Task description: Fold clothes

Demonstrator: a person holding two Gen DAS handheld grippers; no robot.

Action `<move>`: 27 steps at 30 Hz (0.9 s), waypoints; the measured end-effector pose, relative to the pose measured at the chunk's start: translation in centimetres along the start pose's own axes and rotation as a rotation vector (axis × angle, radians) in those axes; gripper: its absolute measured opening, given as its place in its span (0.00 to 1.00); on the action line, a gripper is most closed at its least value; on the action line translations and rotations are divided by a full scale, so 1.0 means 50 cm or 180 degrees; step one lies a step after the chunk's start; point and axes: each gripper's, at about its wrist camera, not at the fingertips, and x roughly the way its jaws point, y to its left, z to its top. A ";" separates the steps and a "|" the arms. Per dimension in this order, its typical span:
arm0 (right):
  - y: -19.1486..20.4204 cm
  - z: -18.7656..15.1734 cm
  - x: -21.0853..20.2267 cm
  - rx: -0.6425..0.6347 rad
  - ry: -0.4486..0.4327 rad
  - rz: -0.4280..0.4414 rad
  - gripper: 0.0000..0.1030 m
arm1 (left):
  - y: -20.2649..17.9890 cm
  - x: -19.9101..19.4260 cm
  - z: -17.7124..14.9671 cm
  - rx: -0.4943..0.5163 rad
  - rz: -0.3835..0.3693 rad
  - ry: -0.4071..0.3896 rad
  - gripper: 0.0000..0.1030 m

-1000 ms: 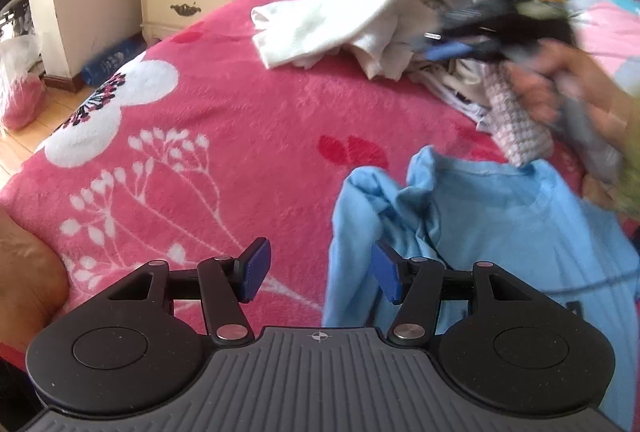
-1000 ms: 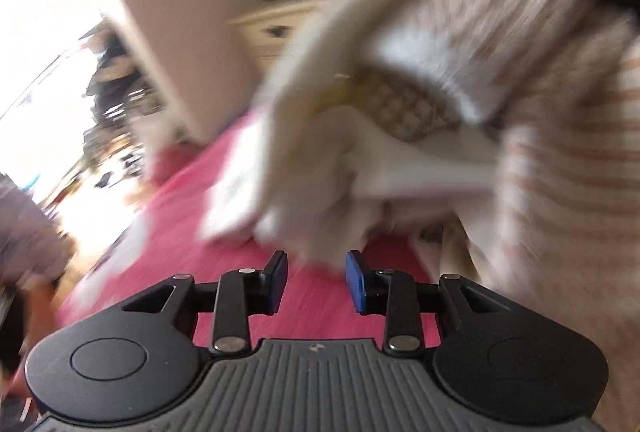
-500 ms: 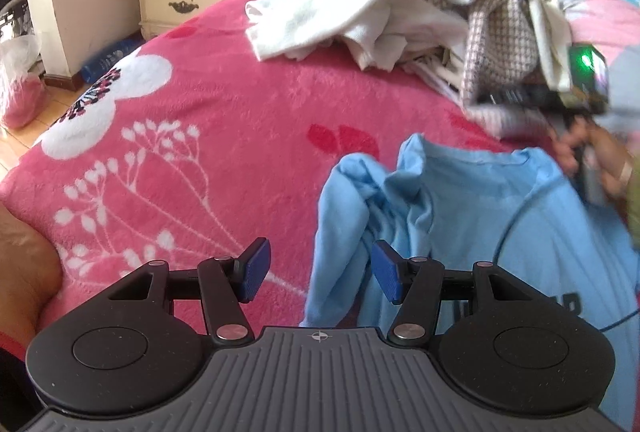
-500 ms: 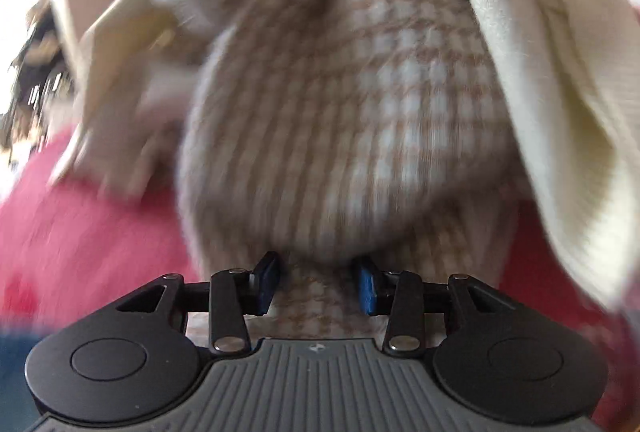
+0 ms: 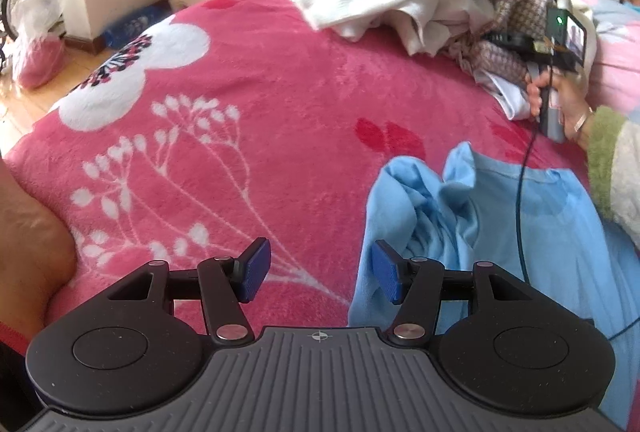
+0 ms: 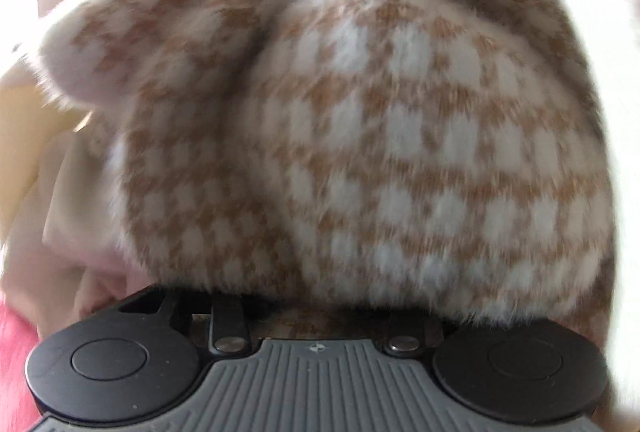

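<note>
The left gripper (image 5: 318,274) hangs above the pink blanket (image 5: 240,104) with its jaws apart and nothing between them. A blue shirt (image 5: 520,232) lies crumpled just beside it. The right gripper (image 6: 320,306) is pushed into a fuzzy brown-and-white sweater (image 6: 360,132) in the clothes pile (image 5: 440,0). Its jaws are closing, but the sweater hides them, so I cannot tell if they pinch it.

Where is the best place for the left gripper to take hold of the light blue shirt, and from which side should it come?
Probably the bunched sleeve fold at the near left edge of the light blue shirt. It stands up in ridges off the pink blanket, just ahead of the open left gripper. Come down from above, one pad on each side of a ridge; the flat body offers nothing to pinch.
</note>
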 end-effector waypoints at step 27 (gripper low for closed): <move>-0.090 -0.069 -0.503 -0.0003 0.1156 0.0909 0.59 | -0.061 -0.036 0.016 0.0352 -0.0489 -0.0717 0.54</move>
